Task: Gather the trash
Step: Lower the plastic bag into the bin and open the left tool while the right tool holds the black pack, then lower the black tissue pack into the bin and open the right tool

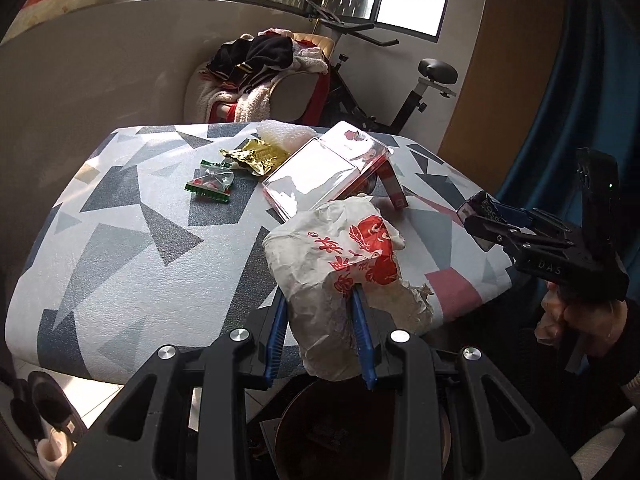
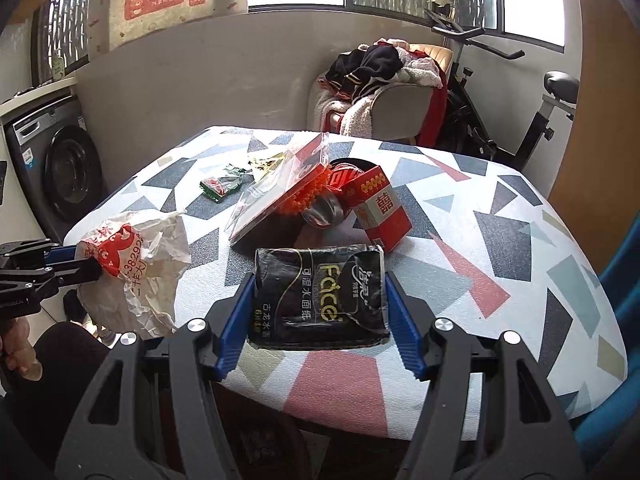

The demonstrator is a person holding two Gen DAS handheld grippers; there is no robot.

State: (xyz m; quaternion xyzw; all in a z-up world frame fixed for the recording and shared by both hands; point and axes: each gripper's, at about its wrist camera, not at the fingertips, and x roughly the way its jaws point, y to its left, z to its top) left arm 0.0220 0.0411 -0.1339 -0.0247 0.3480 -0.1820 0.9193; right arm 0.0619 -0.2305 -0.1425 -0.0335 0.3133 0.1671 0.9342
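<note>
My left gripper (image 1: 320, 300) is shut on a crumpled white paper bag with red print (image 1: 340, 264) and holds it over the table's near edge; the bag also shows in the right wrist view (image 2: 136, 264). My right gripper (image 2: 320, 280) is shut on a black tissue pack with gold lettering (image 2: 320, 292) just above the table's front edge; it also shows in the left wrist view (image 1: 480, 216). On the patterned table (image 1: 140, 240) lie a green candy wrapper (image 1: 210, 184), a gold wrapper (image 1: 256, 156), a clear plastic box (image 1: 320, 172) and a red carton (image 2: 380, 212).
A dark round bin (image 1: 360, 428) sits on the floor below the table's near edge. A chair piled with clothes (image 2: 384, 92) and an exercise bike (image 2: 520, 120) stand behind the table. A washing machine (image 2: 60, 168) stands at the left. Bubble wrap (image 1: 284, 134) lies at the table's far edge.
</note>
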